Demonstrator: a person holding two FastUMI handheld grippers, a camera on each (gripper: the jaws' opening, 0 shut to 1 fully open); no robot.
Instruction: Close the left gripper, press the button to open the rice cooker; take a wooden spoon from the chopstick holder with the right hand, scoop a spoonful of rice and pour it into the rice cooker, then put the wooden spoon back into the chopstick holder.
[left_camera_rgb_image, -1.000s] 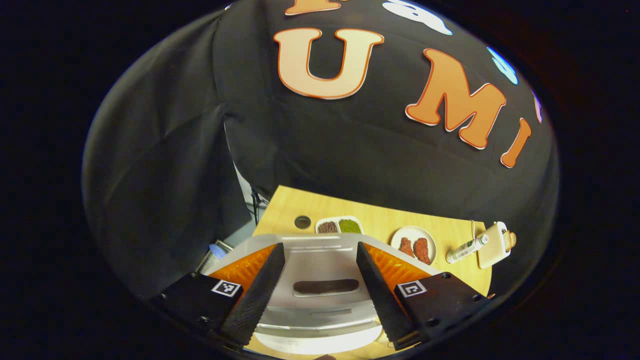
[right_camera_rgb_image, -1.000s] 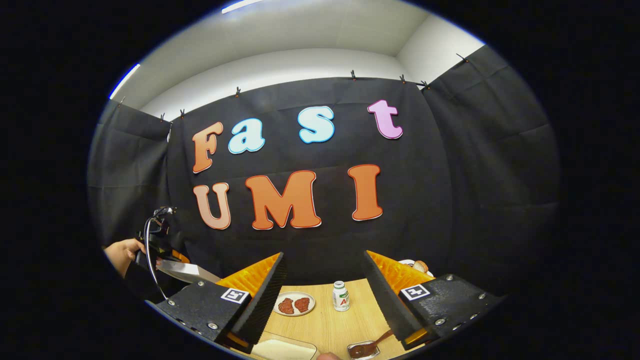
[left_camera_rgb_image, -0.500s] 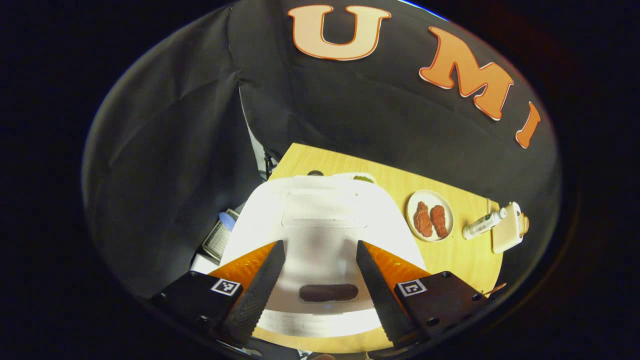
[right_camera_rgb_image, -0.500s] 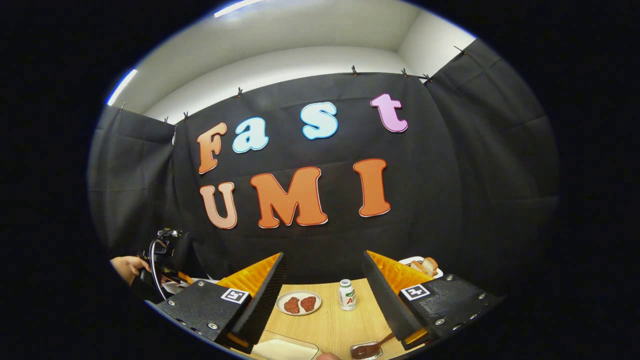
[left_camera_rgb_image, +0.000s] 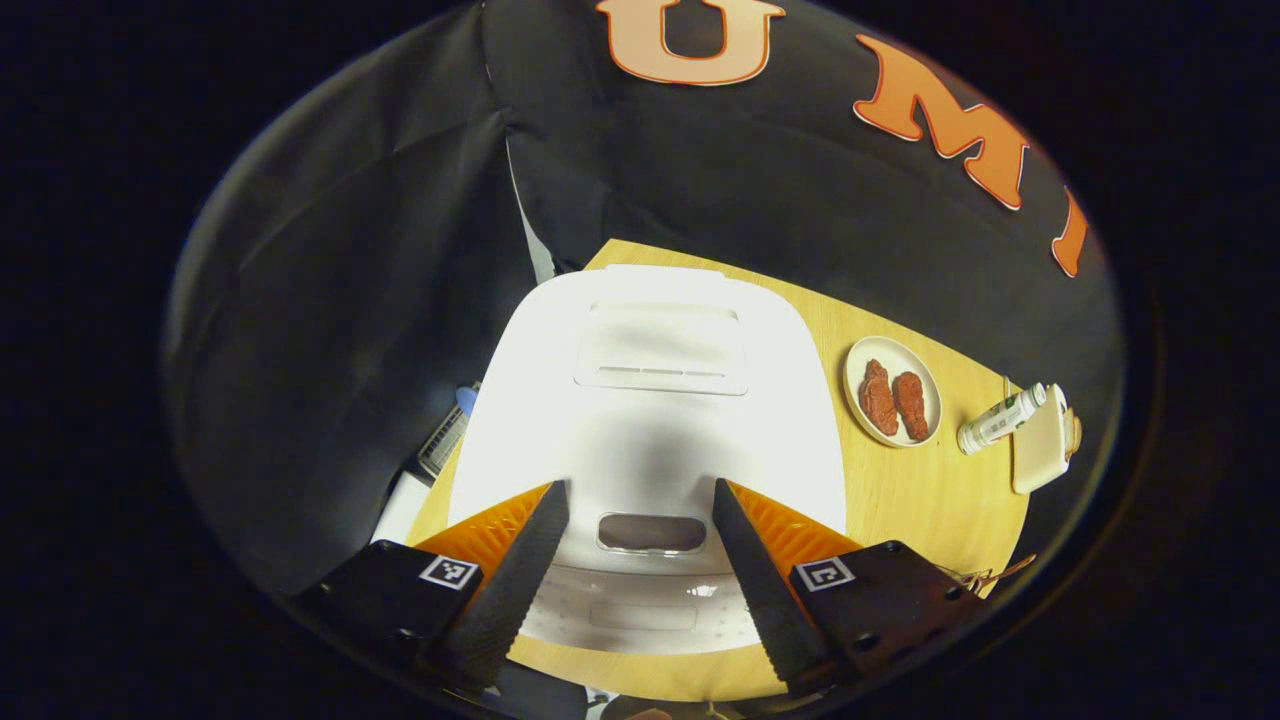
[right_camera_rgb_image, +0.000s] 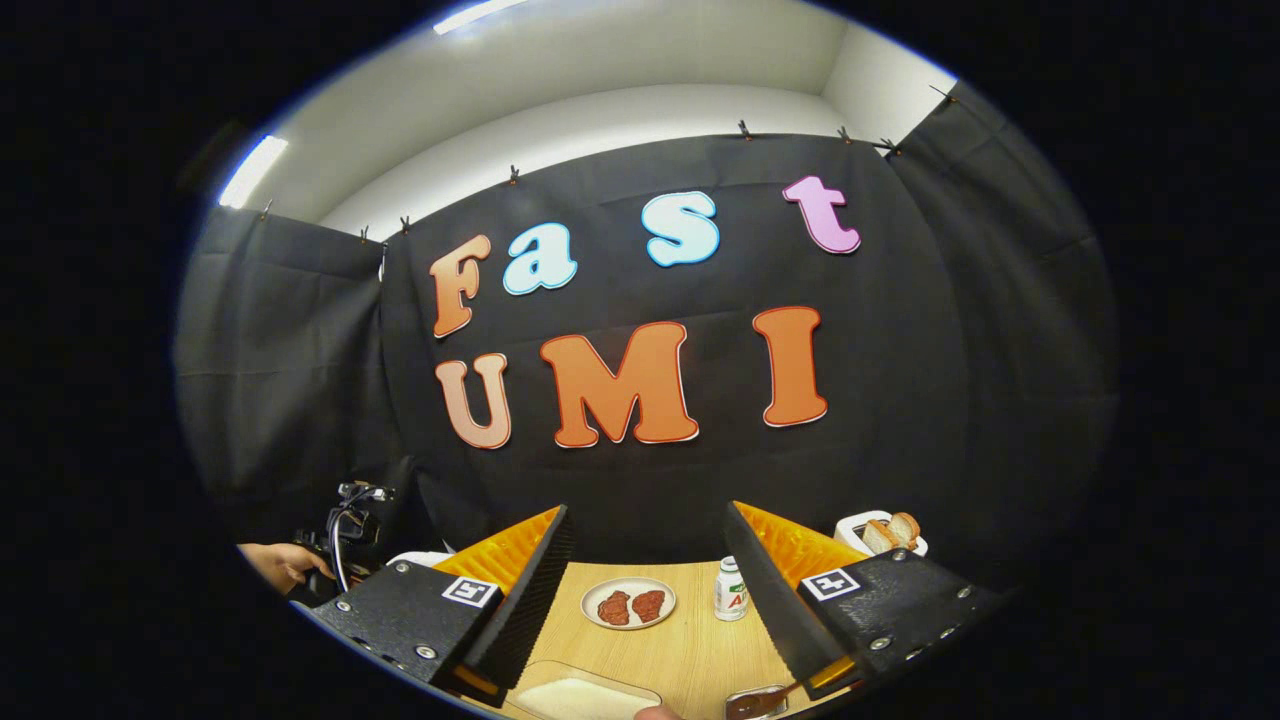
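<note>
Since the earlier frame, the cooker (left_camera_rgb_image: 640, 420) has grown to span mid-frame, lid down. Left gripper (left_camera_rgb_image: 640, 560), jaws spread, brackets its button (left_camera_rgb_image: 652, 532); right gripper (right_camera_rgb_image: 648, 590) hangs spread. Step: opening; next, close jaws, then press.

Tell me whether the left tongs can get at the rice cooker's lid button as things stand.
Probably yes. In the left gripper view the left tongs hang open above the rice cooker, fingers either side of the button, with nothing between. The lid looks shut. The tongs would still need closing to press with.
</note>
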